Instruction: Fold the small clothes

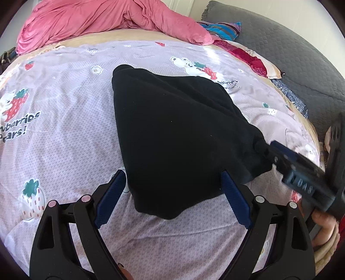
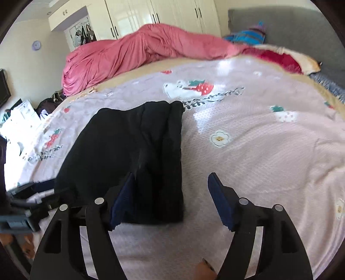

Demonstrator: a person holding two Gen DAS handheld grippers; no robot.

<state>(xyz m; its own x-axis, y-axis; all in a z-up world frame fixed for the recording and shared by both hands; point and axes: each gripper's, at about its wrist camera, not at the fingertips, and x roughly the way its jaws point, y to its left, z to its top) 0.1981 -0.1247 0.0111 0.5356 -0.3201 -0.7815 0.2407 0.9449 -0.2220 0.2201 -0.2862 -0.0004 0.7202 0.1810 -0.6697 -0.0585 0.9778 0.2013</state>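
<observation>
Left wrist view: black fleece garment (image 1: 176, 137) on lilac strawberry-print bedspread (image 1: 64, 133), gathered into a rough wedge, far end narrow, near hem rounded and hanging uneven. Left tongs (image 1: 173, 189) released, jaws spread wide astride the near hem, pads not pressing. Right tongs (image 2: 171, 196) likewise released, left pad beside the garment's near corner, nothing gripped. Right wrist view: lengthwise creases and stacked layers along the garment's right edge, suggesting one fold laid. Judged about midway: edges unsquared, a further fold and smoothing left. Pink crumpled duvet (image 1: 103, 19) well beyond.
</observation>
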